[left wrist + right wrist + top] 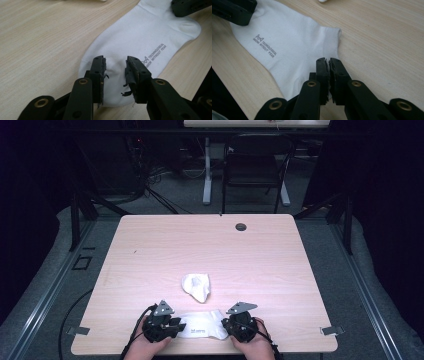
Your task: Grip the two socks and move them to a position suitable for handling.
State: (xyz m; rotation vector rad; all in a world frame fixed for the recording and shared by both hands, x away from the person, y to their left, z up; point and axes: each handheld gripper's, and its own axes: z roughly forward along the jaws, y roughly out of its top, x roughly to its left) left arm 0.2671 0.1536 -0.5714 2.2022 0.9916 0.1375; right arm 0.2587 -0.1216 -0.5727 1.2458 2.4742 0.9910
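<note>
Count on the table (150, 245): two socks, two hand-held grippers, each in one hand.

Sock one: a flat white sock (202, 325), laid out along the near edge of the table, between the two grippers. It carries a small grey logo with two lines of print (155, 54). In the left gripper view its toe end lies under and ahead of that gripper's jaws; in the right gripper view its cuff end lies just ahead of and under the jaws there.

Sock two: a bunched white sock (197, 287), beyond the flat one and away from both grippers, apart from it with bare wood between.

Left gripper (115, 65): jaws standing apart with a clear gap, white fabric visible between them. They sit over the toe end; nothing is clamped. Torn pad lining hangs from both inner faces.

Right gripper (328, 65): jaws drawn almost together, a thin slit left between them. They are at the sock's cuff end; whether fabric is pinched in the slit cannot be told.

Other items: one dark round grommet (241, 226) at the far side of the table, well away from both grippers.
</note>
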